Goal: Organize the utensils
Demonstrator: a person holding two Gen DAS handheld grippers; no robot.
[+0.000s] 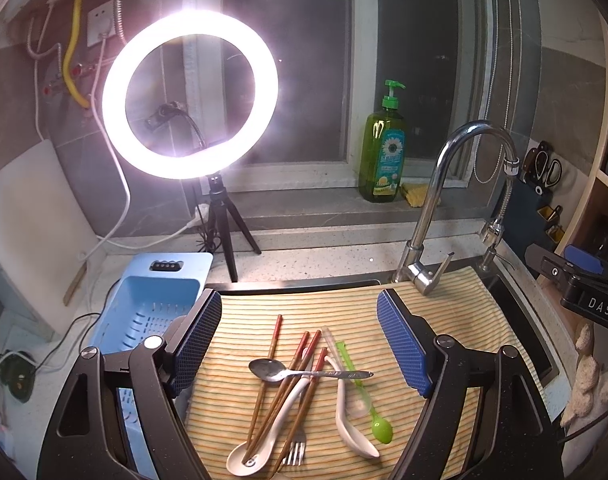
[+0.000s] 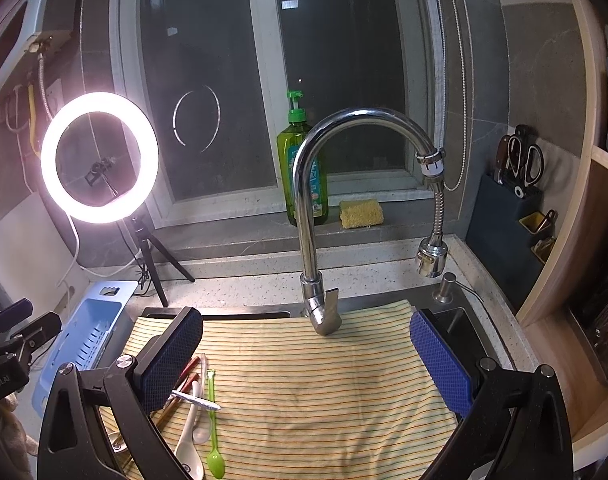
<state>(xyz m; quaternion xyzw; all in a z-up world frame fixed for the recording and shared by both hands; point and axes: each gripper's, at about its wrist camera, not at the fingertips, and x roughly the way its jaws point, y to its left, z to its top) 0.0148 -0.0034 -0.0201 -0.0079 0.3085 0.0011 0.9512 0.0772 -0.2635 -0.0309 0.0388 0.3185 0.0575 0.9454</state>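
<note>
Utensils (image 1: 304, 392) lie heaped on the striped cloth (image 1: 444, 320) between and below the left gripper (image 1: 300, 336)'s wide, empty fingers, seemingly lined up for a pick, while the right gripper (image 2: 304, 360), equally wide and empty, has them by its left finger.

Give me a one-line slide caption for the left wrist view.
Open left gripper hovers over chopsticks, spoons and a fork piled on a striped cloth.

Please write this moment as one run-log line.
left gripper: open, empty | right gripper: open, empty | utensils: piled on cloth | basket: empty
</note>
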